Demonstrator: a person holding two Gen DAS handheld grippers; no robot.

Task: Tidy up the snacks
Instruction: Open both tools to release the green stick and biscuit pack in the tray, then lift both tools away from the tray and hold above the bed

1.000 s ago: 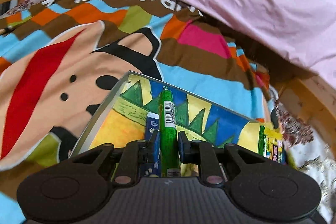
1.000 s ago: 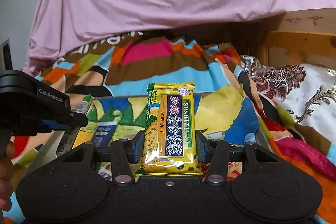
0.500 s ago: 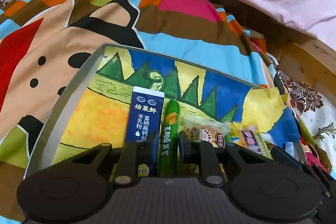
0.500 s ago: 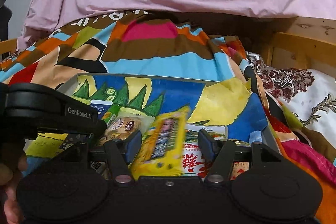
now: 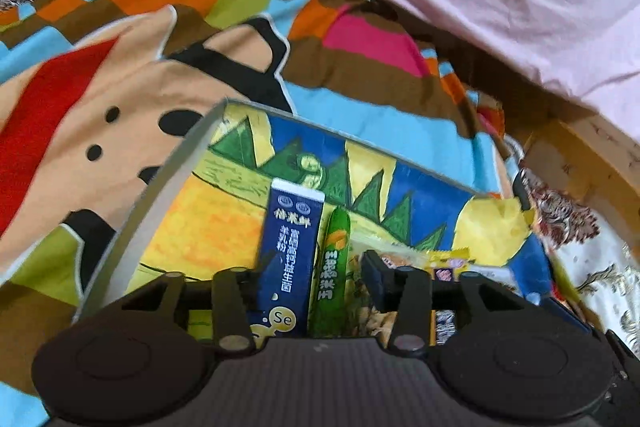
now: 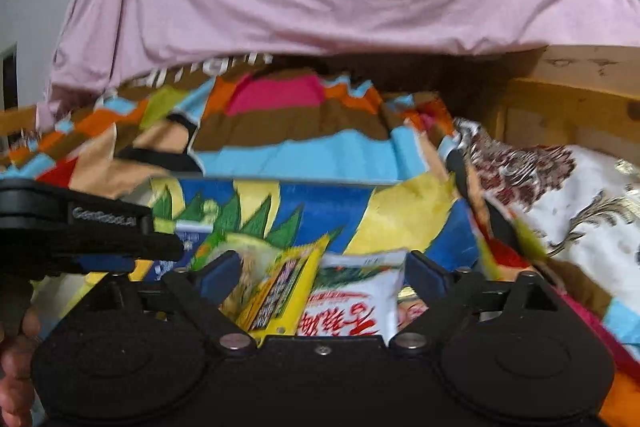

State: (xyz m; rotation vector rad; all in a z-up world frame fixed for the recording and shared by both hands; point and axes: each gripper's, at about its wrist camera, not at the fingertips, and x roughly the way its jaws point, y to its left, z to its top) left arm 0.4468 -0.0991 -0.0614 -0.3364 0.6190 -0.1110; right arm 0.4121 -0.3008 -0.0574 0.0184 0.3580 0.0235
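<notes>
Snacks lie gathered in the shallow metal tray (image 5: pixel 168 195) with a painted bottom. Left wrist view: the left gripper (image 5: pixel 310 269) is opening, its jaws clear of the slim green corn-stick packet (image 5: pixel 332 267) lying beside the navy milk-powder sachet (image 5: pixel 292 243), mid-tray.

Right wrist view: the right gripper (image 6: pixel 322 271) is opening too, releasing the yellow biscuit packet (image 6: pixel 282 291), tilted against a white rice-cracker bag (image 6: pixel 352 303) near the tray's right edge. Both placements look finished; tidying may remain.

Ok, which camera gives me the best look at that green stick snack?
Left wrist view: the green stick snack lies full length in the tray, beside the dark blue sachet, between the opening fingers. In the right wrist view, the other gripper hides all but a blurred green bit.
</notes>
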